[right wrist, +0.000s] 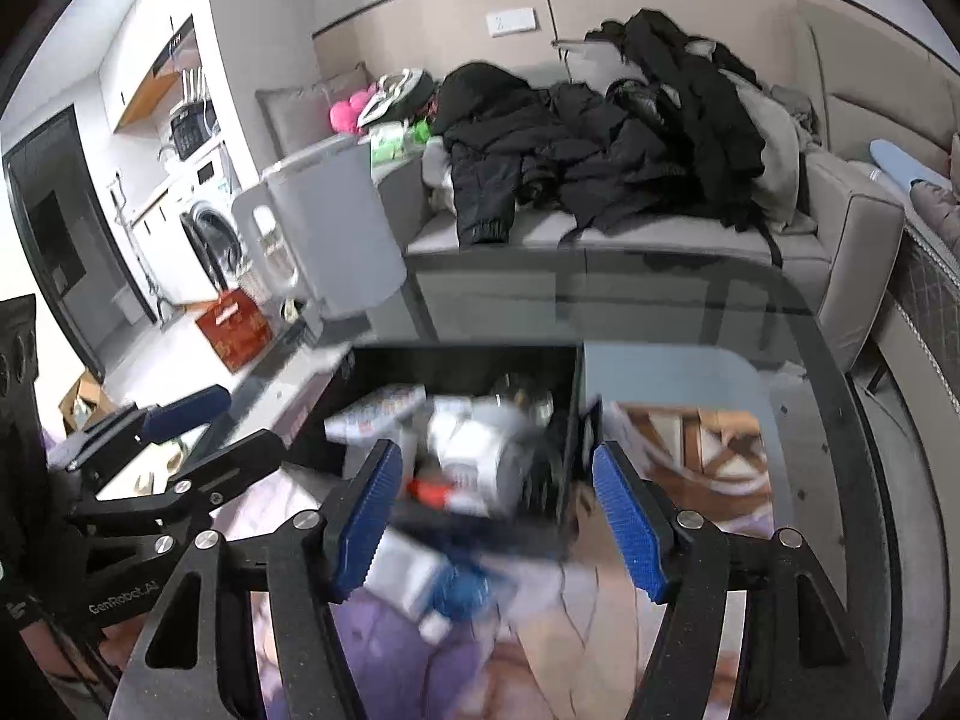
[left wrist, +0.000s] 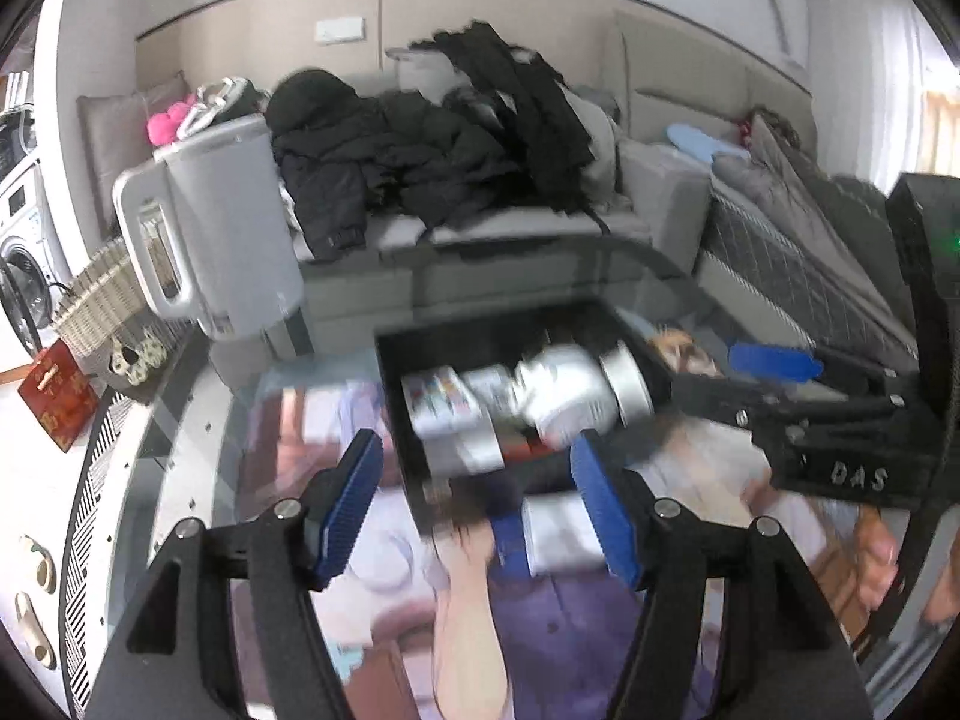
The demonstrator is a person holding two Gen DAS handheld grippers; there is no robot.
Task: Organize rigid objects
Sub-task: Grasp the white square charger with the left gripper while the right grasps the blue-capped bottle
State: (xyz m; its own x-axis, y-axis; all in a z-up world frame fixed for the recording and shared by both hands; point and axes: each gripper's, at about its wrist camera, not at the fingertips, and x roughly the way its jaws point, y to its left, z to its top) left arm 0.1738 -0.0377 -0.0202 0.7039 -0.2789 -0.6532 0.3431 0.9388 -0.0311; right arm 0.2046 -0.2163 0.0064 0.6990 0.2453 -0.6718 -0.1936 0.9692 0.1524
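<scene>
A black tray (left wrist: 390, 372) stands on the glass table and holds a white bottle with a silver cap (left wrist: 570, 390) and small printed boxes (left wrist: 441, 402). My left gripper (left wrist: 480, 504) is open just in front of the tray. A small white and blue item (left wrist: 561, 534) lies on the table beside its right pad, and the left pad stands well clear of it. My right gripper (right wrist: 498, 522) is open too, over the tray's near edge (right wrist: 540, 540), with the blurred bottle (right wrist: 480, 450) beyond its pads and the white and blue item (right wrist: 444, 582) below them. Each gripper shows at the side of the other's view.
A white jug (left wrist: 222, 228) stands at the table's far left, next to a wicker basket (left wrist: 96, 300) and a red box (left wrist: 57, 396). Behind the table is a grey sofa (right wrist: 660, 234) heaped with black clothes (right wrist: 600, 138). The rounded table edge (right wrist: 840, 360) curves at the right.
</scene>
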